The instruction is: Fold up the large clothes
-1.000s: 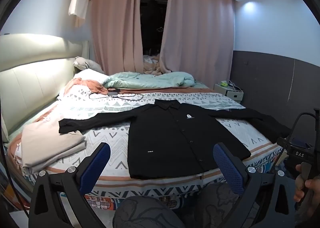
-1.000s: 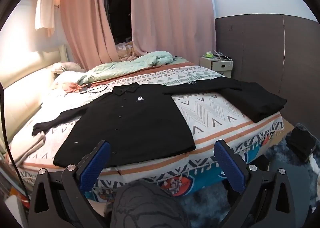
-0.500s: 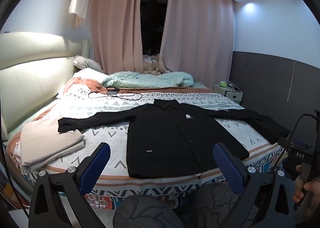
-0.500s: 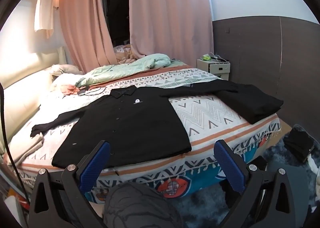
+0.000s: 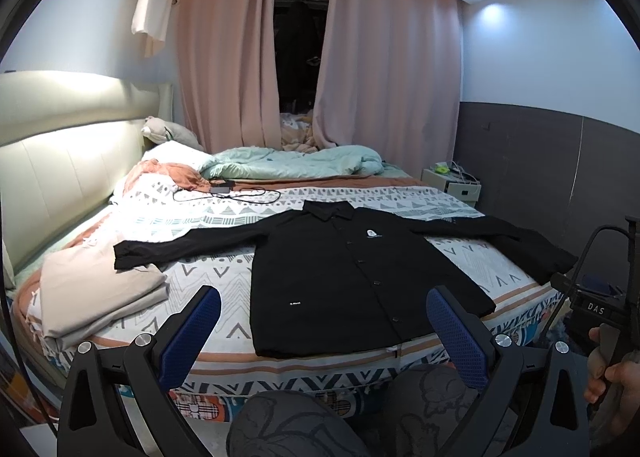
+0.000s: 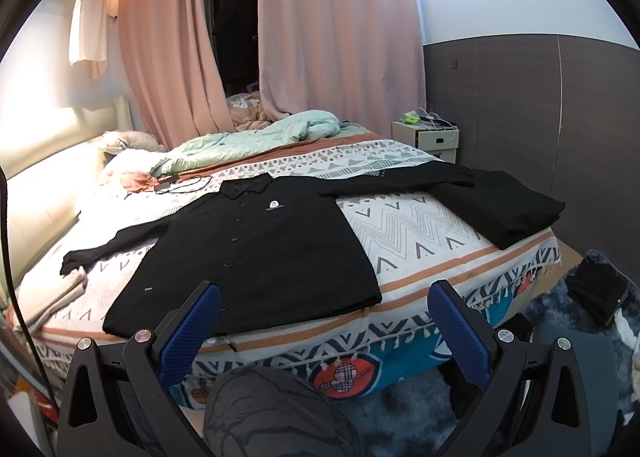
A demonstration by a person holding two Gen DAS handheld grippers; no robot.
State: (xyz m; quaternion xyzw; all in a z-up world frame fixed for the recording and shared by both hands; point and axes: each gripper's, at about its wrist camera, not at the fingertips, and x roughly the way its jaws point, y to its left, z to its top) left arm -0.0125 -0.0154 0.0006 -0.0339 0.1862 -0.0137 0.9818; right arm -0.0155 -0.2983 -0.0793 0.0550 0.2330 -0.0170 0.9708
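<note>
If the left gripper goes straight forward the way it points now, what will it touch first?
Probably the black shirt spread on the bed. The open left gripper points at its lower half near the hem, with nothing in between. Depth is unclear, so it might meet the bed's near edge just below the hem first.

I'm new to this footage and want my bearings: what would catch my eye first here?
A black button-up jacket lies spread flat, front up, across the patterned bedspread, both sleeves stretched out sideways. Beside its left sleeve sits a folded beige cloth, and a folded black garment lies near the bed's right corner. The left gripper and right gripper hover before the bed's near edge, jaws wide open and empty.
</note>
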